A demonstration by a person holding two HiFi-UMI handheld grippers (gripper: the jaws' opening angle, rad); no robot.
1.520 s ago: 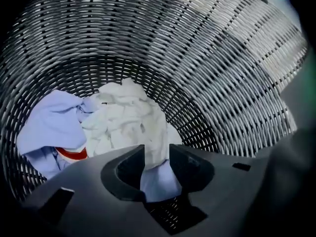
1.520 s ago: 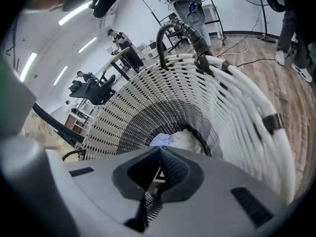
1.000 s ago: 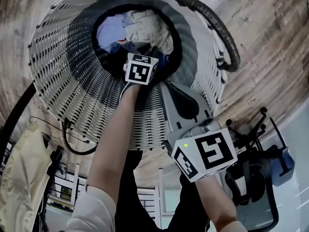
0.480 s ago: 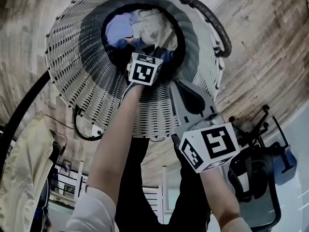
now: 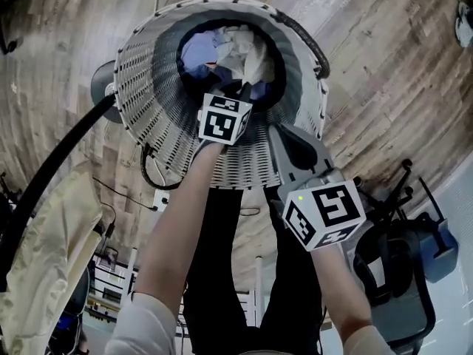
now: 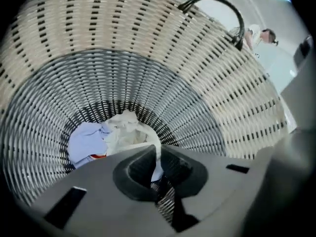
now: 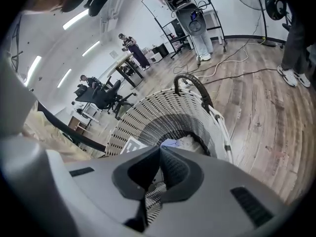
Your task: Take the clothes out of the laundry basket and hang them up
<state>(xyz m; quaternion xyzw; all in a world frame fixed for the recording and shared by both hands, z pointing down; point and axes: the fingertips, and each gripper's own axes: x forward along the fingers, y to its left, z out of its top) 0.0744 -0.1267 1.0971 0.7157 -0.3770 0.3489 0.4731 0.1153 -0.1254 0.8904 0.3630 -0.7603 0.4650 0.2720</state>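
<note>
At the bottom of the laundry basket lies a white garment, crumpled against a pale blue garment by the left wall. A fold of it runs up into the left gripper, whose jaws have just been closing and now pinch it. It looks light and limp, likely to drag its neighbour along; a collar or shoulder would be the better hold. The right gripper, outside the near wall, is pressed shut and empty.

All three views share basket
</note>
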